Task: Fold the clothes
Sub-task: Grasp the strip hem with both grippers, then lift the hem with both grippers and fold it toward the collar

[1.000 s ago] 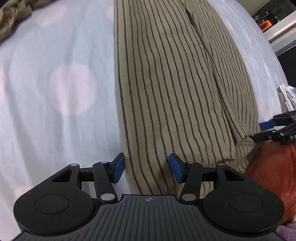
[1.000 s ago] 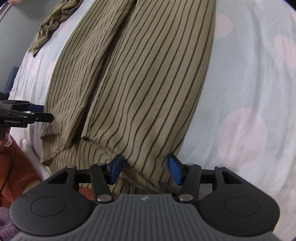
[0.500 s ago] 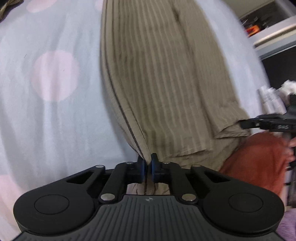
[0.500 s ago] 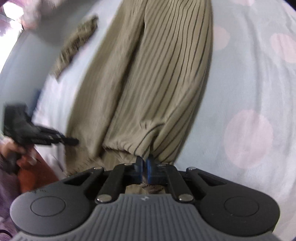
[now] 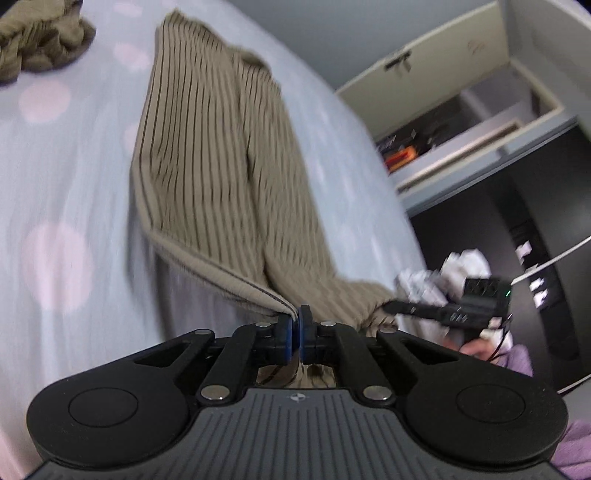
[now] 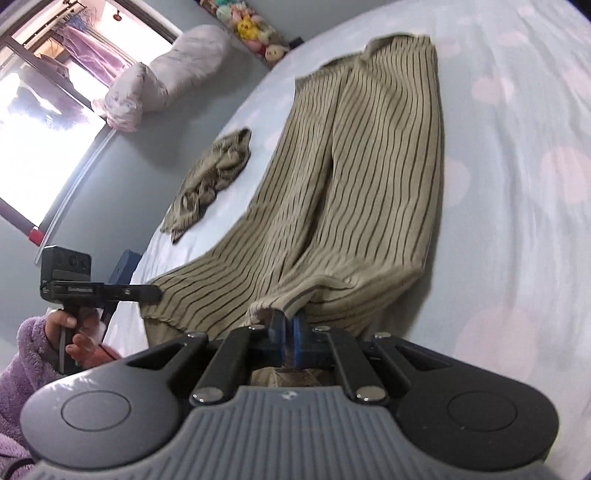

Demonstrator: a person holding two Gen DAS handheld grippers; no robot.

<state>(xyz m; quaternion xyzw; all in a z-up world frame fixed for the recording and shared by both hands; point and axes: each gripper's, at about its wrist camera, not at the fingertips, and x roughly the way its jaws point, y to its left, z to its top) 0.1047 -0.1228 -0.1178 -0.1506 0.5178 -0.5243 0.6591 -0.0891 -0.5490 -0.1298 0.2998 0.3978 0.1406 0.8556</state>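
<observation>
Olive-tan striped trousers lie lengthwise on a pale blue bed sheet with pink dots. In the left wrist view my left gripper is shut on the near hem, which is raised off the sheet. My right gripper shows at the right, its tip at the other hem corner. In the right wrist view the trousers stretch away, and my right gripper is shut on the lifted hem. The left gripper is at the left, held by a hand in a purple sleeve.
A second crumpled striped garment lies farther up the bed, left of the trousers. A pale bolster pillow and plush toys sit at the far end by a window. An open cupboard stands beyond the bed's right side.
Both grippers went from open around the hem to shut on it. They then rose, lifting the trousers' near end off the sheet, and both views tilted up.
</observation>
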